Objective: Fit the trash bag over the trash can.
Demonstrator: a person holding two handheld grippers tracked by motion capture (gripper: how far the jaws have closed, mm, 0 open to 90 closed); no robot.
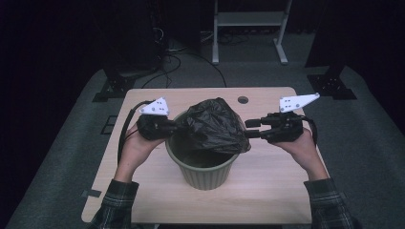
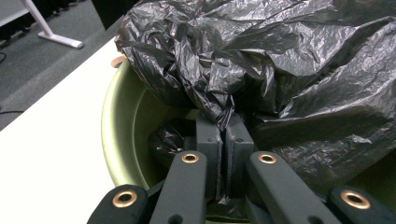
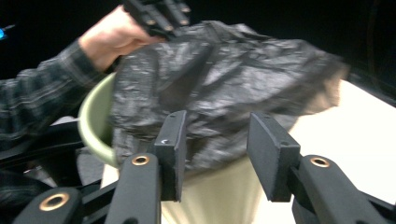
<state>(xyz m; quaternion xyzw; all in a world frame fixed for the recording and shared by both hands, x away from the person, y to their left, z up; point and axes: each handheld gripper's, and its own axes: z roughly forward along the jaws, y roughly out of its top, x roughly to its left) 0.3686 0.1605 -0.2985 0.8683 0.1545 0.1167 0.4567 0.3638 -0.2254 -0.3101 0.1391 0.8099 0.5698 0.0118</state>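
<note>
A green ribbed bin stands in the middle of the table. A crumpled black plastic bag lies bunched over its rim. My left gripper is at the bin's left rim, shut on a pinch of the bag; the green bin wall curves to its left. My right gripper sits just right of the bag, level with it, pointing left. Its jaws stand open, with the bag ahead of the pads and nothing between them. The other hand's gripper grips the bag's far side.
The light wooden table has a round cable hole near its far edge. A white frame stand and dark equipment bases with cables sit on the grey floor beyond. Plaid sleeves enter from the near edge.
</note>
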